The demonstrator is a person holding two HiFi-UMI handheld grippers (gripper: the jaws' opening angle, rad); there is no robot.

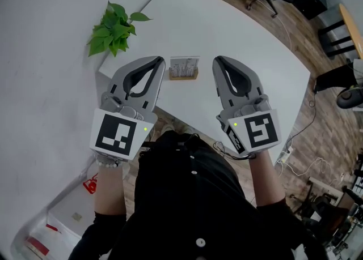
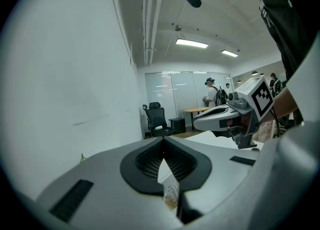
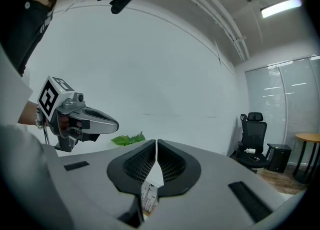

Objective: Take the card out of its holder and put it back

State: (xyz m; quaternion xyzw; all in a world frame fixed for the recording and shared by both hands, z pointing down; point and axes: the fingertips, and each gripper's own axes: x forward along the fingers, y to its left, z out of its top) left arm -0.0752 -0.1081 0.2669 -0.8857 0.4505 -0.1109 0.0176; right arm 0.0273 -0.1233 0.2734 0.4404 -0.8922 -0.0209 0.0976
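Head view, entries taken left to right.

1. Plant [image 1: 115, 26]: a leafy green sprig at the left corner of the white surface [image 1: 249, 49]. It is no part of the task.

2. Left tongs [image 1: 160, 62]: jaws fully together and empty, held in the air at the near side of the surface. The tips point toward the card. In the left gripper view the ribbed pads [image 2: 147, 161] meet at the tip, and the card shows only far beyond them.

3. Card [image 1: 184, 66]: pale with fine dark print, standing upright in its holder [image 1: 184, 76]. The holder is a low wooden block near the surface's near edge. Both sit between the two pairs of tongs and touch neither. The card is not yet taken out.
   - Handling, as judged: light and thin, stiff enough to stand, yet easily bent or creased. The smooth faces may slip under a weak pinch.
   - Best hold: the free top edge, pads flat on both faces, drawn straight up along the slot.
   - Holder: it looks light too and may lift or tip with the card. One pair of tongs should steady it at one end.

4. Right tongs [image 1: 219, 60]: jaws closed at the tips and empty, level with the left pair. In the right gripper view the pads [image 3: 137, 166] show only a thin slit between them. Both pairs must open before any hold.
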